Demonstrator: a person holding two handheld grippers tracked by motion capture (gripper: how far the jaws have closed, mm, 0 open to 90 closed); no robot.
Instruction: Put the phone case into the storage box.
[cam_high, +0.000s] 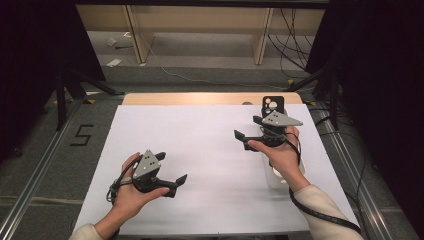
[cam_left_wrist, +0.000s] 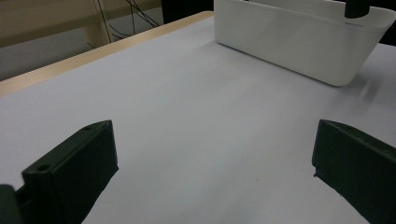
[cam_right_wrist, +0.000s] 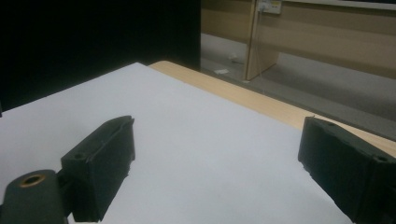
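Two hand-held black two-jaw grippers over a white-covered table (cam_high: 210, 150), left gripper (cam_high: 172, 172) jaws apart on nothing, right gripper (cam_high: 247, 134) jaws apart on nothing, beside a white plastic tub (cam_left_wrist: 299, 42).

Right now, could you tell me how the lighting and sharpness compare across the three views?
High view: the table is evenly lit, the sides black, edges soft. Left gripper view: the bin casts a soft shadow, the jaws close up are blurred. Right gripper view: dim, its upper left black, the jaws soft-edged.

Two claws, left claw (cam_high: 172, 170) and right claw (cam_high: 246, 134), one white bin (cam_left_wrist: 299, 42), one table (cam_high: 200, 150).
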